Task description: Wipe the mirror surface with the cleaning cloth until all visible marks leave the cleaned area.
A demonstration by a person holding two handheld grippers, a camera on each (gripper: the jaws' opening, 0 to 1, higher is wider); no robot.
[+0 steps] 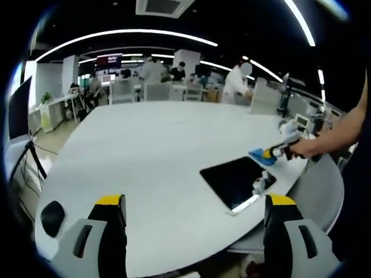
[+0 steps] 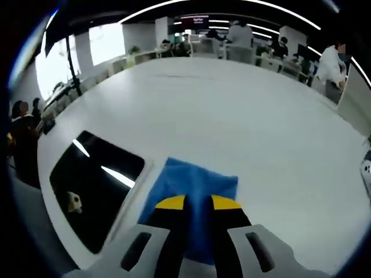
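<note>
Right gripper (image 2: 198, 204) jaws nearly closed, pinching the blue microfibre cleaning cloth (image 2: 194, 188) on the white surface (image 2: 249, 116). Dark rectangular mirror (image 2: 93, 185) lies flat just left of the cloth, reflecting ceiling lights.

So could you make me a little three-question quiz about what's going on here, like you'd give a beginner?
1. True or false: the right gripper is shut on the blue cloth.
2. Where does the blue cloth lie relative to the mirror?
A. On the middle of the glass
B. On the white table, just beside the mirror's edge
C. On the floor
3. Fill in: the left gripper is ____ and holds nothing.

Key:
1. True; its yellow-tipped jaws pinch the cloth.
2. B; in the right gripper view the cloth sits next to the mirror, not yet on the glass.
3. Open; its jaws stand wide apart above the table.
</note>
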